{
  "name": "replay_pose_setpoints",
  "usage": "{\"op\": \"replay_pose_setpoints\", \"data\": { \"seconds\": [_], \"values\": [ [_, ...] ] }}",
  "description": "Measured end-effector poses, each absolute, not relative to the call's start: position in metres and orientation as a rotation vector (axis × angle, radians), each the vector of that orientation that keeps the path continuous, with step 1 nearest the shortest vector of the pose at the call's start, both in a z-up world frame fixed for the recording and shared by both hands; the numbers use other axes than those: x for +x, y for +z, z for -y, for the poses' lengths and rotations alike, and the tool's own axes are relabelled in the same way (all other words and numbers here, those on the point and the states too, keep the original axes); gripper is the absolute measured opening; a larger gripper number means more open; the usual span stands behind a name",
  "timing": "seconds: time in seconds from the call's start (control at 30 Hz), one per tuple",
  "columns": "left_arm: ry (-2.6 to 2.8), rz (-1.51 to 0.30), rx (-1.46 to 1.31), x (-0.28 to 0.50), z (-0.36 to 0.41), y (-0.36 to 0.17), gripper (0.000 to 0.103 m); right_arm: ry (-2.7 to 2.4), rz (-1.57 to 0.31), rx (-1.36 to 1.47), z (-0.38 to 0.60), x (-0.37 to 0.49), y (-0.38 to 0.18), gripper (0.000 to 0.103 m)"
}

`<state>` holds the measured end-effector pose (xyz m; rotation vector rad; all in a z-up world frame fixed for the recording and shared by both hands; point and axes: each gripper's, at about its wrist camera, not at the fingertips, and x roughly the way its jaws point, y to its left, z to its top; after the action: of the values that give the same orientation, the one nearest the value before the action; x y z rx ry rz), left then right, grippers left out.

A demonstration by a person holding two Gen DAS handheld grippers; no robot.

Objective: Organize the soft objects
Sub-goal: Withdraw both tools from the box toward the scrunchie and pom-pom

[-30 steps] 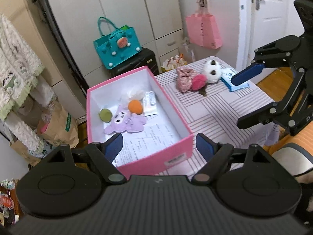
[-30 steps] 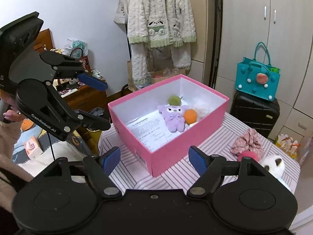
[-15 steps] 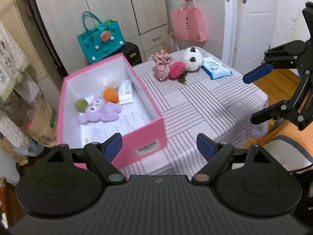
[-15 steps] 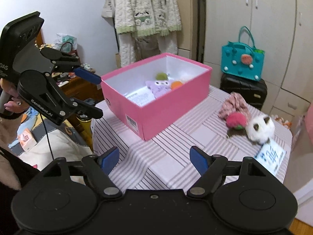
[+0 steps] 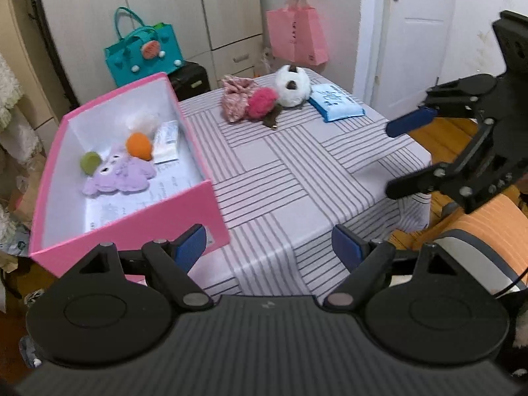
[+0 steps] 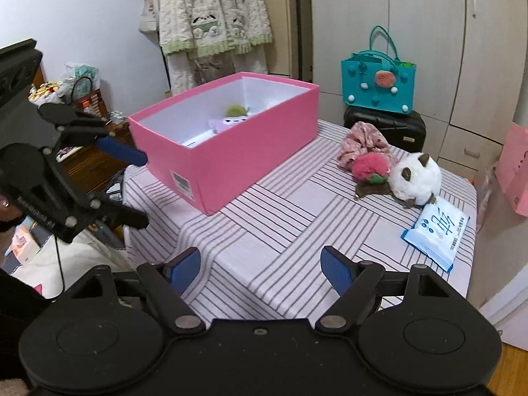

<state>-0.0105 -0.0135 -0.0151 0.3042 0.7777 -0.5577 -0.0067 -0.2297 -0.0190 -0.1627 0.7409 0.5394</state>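
Observation:
A pink box (image 5: 132, 227) (image 6: 250, 151) stands on the left of the striped table (image 5: 297, 171). Inside lie a purple plush (image 5: 120, 176), an orange ball (image 5: 139, 145), a green ball (image 5: 89, 162) and a white packet (image 5: 166, 138). At the table's far side lie a pink floral scrunchie (image 5: 235, 100) (image 6: 363, 140), a hot-pink pom-pom (image 5: 262, 101) (image 6: 371, 166), a white cat plush (image 5: 293, 85) (image 6: 416, 178) and a blue tissue pack (image 5: 335, 103) (image 6: 437, 227). My left gripper (image 5: 269, 247) (image 6: 132, 188) and right gripper (image 6: 260, 267) (image 5: 401, 158) are open and empty, short of the near table edge.
A teal handbag (image 5: 145, 51) sits on a black suitcase (image 6: 386, 127) behind the table. A pink paper bag (image 5: 297, 36) hangs by the white door (image 5: 412, 33). Fluffy robes (image 6: 211, 16) hang behind the box. Clutter lies on the floor at left.
Both grippers have pulled back and swung right, away from the box; the soft toys at the table's far side now sit more central. The jaws stay open.

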Motion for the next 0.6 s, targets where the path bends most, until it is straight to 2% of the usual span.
{"op": "replay_pose_setpoints", "data": {
  "seconds": [0.37,0.6],
  "values": [
    [-0.674,-0.647,0.083,0.023,0.045,-0.011,0.083,0.379,-0.542,-0.180,0.258,0.010,-0.046,0.084],
    [-0.610,-0.580,0.067,0.056,0.079,-0.024,0.083,0.325,-0.508,-0.176,0.280,0.041,-0.058,0.083]
  ]
}}
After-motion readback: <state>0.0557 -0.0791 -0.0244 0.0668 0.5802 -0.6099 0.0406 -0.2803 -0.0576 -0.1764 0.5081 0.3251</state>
